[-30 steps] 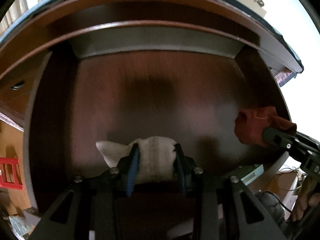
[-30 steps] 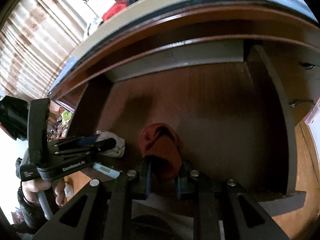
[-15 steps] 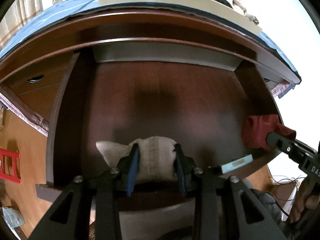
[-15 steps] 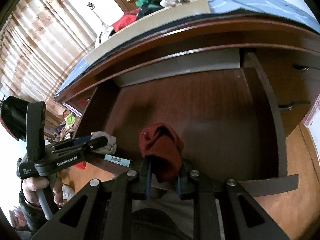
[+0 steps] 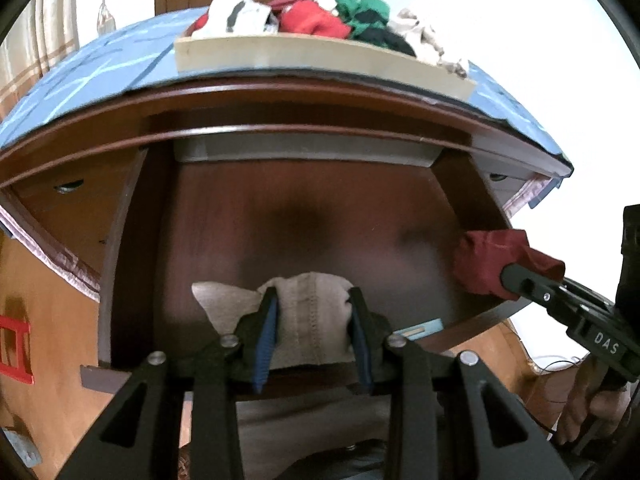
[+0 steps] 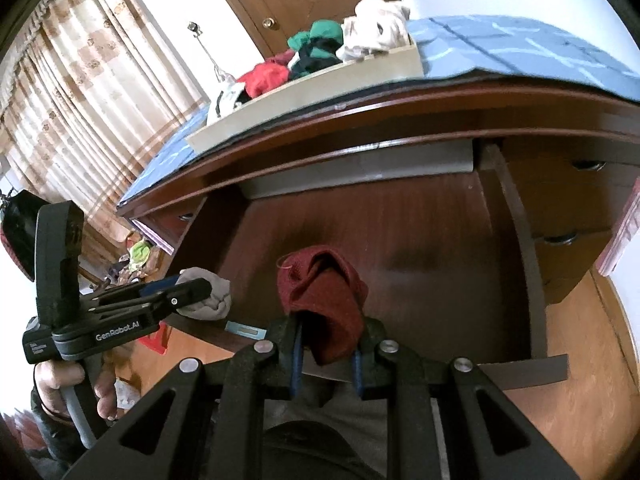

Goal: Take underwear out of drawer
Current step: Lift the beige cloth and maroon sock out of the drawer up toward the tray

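Lifting-out step: the left tongs (image 5: 312, 336) are clenched on beige underwear (image 5: 308, 316), the right tongs (image 6: 326, 354) on dark red underwear (image 6: 324, 300), both above the bare drawer (image 5: 304, 216). Next, likely carry them to the tray (image 5: 320, 56) at twelve o'clock on the tabletop.

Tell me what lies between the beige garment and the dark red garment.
Nothing: only bare drawer floor shows between the beige garment and dark red garment in the left wrist view.
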A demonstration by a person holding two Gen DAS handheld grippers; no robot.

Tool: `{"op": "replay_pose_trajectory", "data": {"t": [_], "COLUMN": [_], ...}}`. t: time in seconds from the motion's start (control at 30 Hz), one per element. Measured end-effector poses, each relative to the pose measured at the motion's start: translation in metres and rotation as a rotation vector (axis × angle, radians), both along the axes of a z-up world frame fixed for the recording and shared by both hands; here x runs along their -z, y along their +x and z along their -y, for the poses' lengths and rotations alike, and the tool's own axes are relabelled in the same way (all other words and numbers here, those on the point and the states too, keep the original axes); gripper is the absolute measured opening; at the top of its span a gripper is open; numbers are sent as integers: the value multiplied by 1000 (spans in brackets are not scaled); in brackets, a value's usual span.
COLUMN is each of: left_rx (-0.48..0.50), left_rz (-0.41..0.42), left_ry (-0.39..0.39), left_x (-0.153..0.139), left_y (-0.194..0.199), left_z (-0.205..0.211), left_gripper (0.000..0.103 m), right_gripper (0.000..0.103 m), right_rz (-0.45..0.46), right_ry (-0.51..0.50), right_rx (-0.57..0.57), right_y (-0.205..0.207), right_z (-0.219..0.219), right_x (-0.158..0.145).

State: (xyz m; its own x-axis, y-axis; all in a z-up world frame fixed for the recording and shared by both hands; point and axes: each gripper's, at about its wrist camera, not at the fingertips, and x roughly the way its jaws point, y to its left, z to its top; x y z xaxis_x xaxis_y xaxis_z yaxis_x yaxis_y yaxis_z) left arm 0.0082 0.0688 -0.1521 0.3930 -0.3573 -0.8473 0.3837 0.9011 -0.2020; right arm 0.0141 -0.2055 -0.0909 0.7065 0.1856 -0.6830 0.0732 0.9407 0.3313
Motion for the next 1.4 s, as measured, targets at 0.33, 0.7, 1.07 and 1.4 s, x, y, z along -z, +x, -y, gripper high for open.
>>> {"op": "replay_pose_trajectory", "data": {"t": [0.33,0.7,1.07,1.4], "left_rx": [-1,12,13,14], "left_rz": [105,116,170,216], "left_ry": [37,17,-10,-55], "left_x": [-58,-150,-173,-189], "left_y": [-30,-1,-1,8], "left_z": [23,56,73,81], "left_gripper": [32,32,32,32], "right_gripper": [20,20,20,21], "right_rz": [46,95,168,210], "right_ry": [-15,-13,-20,-27], "right_rx": [2,-1,-1,-3], "right_y": [-8,-14,-24,-18], "right_z": [-2,-4,-5,-8], "right_x": [-14,-29,-44,-53]}}
